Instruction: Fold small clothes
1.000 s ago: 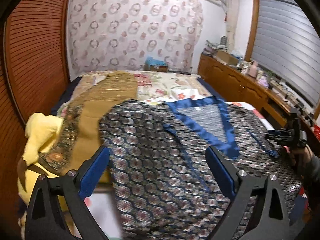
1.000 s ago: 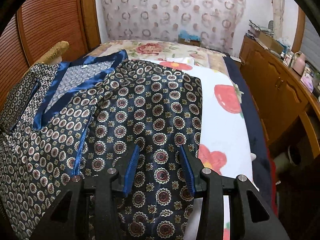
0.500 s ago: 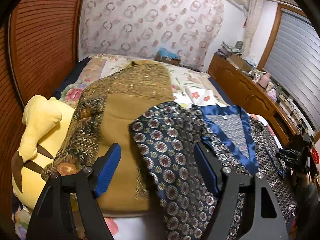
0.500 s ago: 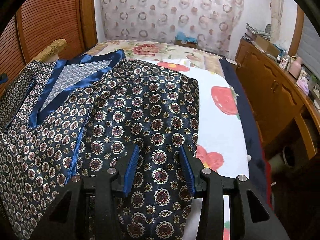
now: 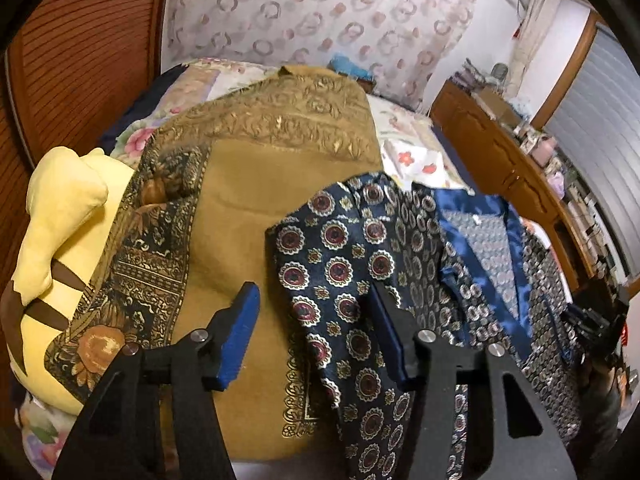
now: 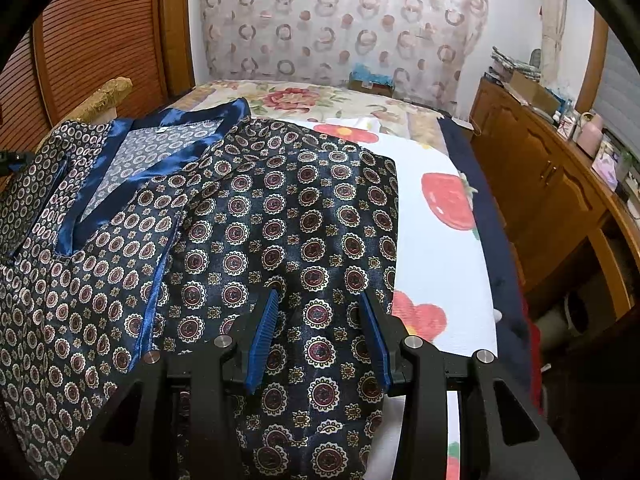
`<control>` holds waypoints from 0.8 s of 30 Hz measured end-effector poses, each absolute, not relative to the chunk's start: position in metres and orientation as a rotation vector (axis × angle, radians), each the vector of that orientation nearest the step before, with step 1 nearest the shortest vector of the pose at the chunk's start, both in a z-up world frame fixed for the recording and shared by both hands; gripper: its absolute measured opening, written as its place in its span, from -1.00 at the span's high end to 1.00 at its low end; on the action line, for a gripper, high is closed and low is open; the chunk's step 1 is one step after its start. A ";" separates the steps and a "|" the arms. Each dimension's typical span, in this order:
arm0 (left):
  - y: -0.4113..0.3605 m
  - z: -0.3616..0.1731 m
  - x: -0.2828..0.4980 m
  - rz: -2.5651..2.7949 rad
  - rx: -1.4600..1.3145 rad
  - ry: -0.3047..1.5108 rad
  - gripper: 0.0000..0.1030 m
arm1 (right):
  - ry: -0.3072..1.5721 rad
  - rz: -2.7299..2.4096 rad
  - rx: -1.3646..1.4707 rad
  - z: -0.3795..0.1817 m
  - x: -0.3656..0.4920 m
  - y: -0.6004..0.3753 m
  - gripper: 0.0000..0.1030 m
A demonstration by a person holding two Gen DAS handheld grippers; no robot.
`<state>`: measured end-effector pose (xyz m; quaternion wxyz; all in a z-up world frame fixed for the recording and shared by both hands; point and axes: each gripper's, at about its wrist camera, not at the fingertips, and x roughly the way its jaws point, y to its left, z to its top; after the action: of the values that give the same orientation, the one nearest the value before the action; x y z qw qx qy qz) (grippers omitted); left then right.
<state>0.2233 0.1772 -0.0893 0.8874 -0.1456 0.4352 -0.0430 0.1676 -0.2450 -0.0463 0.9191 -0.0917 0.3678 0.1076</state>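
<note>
Left wrist view: bed [image 5: 416,152] fills mid-frame, patterned navy shirt [image 5: 348,264] spread lower right over the mustard garment [image 5: 248,208], probably for folding; left tool [image 5: 312,340] closing astride its sleeve edge, not yet pinching; right tool [image 6: 320,336] part-open over cloth, grip unclear.

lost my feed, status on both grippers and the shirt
left gripper closing over patterned shirt sleeve edge. right gripper open, over other sleeve. mustard garment alongside.
</note>
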 end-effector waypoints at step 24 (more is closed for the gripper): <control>0.130 -0.041 0.193 -0.181 -0.137 0.742 0.90 | 0.809 0.224 -0.017 -0.032 0.225 -0.283 0.15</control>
<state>0.1926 0.1295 -0.0411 0.9257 -0.0668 0.3616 -0.0883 0.2248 -0.2830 -0.0321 0.9131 -0.0085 0.3928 0.1089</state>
